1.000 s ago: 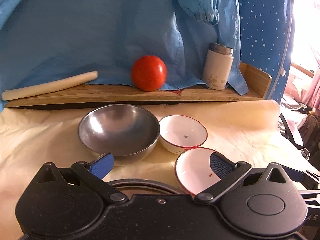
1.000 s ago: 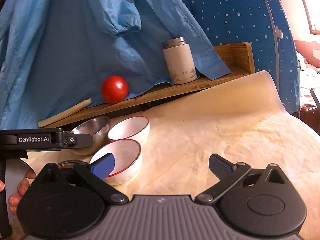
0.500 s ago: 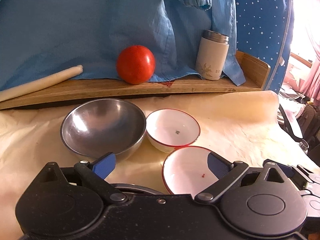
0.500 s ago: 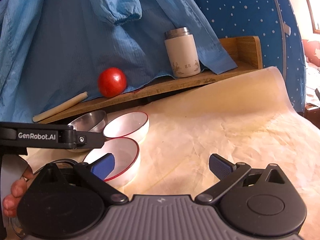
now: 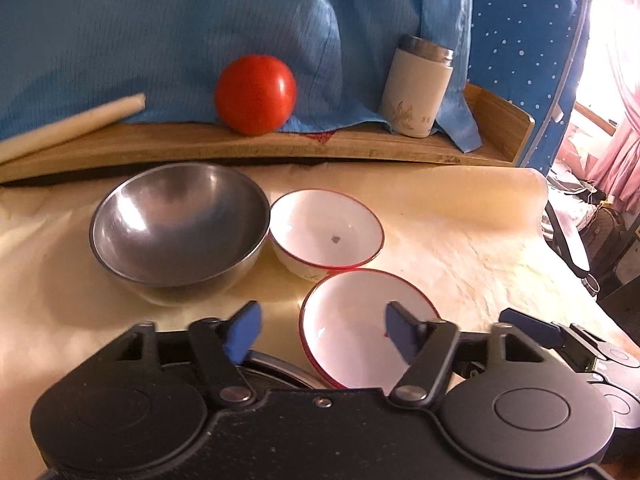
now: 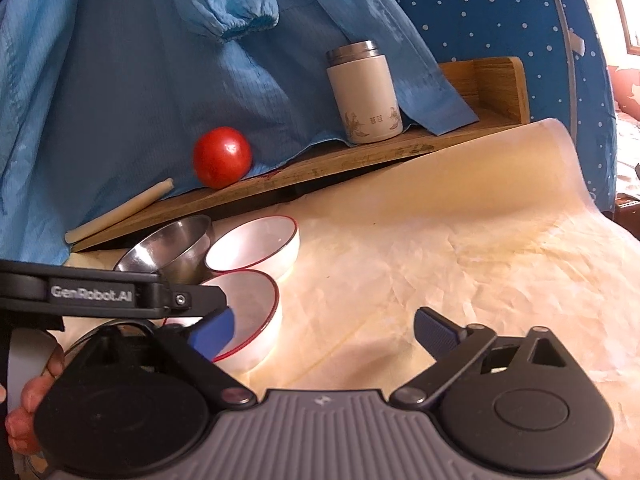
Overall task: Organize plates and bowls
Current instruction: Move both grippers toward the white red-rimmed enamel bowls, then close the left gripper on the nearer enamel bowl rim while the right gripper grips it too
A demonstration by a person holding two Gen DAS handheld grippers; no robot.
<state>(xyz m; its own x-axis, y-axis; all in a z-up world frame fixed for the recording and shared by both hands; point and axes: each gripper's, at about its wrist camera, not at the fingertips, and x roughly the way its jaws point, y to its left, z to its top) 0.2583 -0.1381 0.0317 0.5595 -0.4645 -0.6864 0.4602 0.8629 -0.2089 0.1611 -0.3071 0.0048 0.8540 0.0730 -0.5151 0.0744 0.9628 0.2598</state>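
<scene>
A steel bowl [image 5: 180, 224] stands at the left on the cream cover, with a white red-rimmed bowl [image 5: 326, 232] touching its right side. A second white red-rimmed bowl [image 5: 360, 332] sits nearer. My left gripper [image 5: 322, 332] is closing around that near bowl's left wall, one finger outside and one inside it, with gaps still showing. In the right wrist view the near bowl [image 6: 244, 304] lies by the left finger of my right gripper [image 6: 324, 334]. Its jaws stand wide and are closing slightly, with only the bowl's right edge and bare cover between them.
A red ball-like fruit [image 5: 256, 94], a white canister [image 5: 418, 88] and a cream roll [image 5: 72, 128] rest on the wooden shelf [image 5: 360, 148] under hanging blue cloth. A metal rim [image 5: 276, 364] shows beneath the left gripper. A hand [image 6: 28, 400] holds its handle.
The left gripper's fingers have drawn much closer together around the near bowl's left wall, and its view has tipped down a little. The right gripper's fingers have narrowed slightly.
</scene>
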